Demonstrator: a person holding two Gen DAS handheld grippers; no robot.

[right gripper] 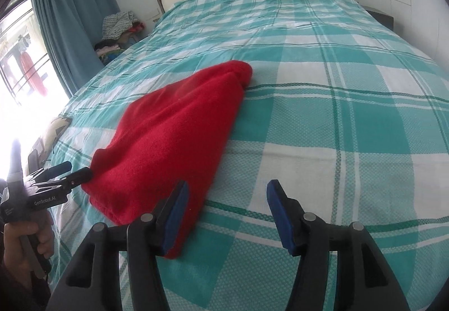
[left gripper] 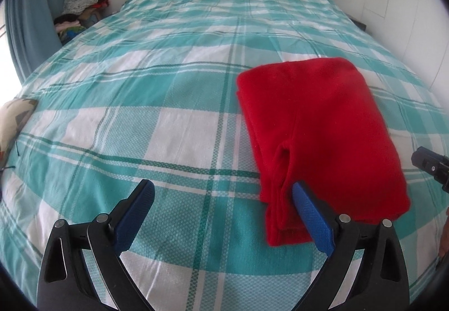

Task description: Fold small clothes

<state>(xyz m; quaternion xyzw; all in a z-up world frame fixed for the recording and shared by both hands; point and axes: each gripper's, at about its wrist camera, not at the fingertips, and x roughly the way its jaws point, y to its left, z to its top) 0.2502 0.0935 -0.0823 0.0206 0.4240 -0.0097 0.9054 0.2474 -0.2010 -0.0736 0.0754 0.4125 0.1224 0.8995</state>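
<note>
Both claws gape, gripping nothing — left gripper (left gripper: 223,197) beside the folded red fleece garment (left gripper: 322,137), lower right; right gripper (right gripper: 227,197) too — a careless brush could undo its layers.

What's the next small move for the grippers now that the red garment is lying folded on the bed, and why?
Probably lift both grippers back and clear. The red garment already lies folded in a flat stack on the checked bedspread, and the left gripper and right gripper both stand open beside its near edge, holding nothing. Another fold looks unnecessary, though that's a judgement.
</note>
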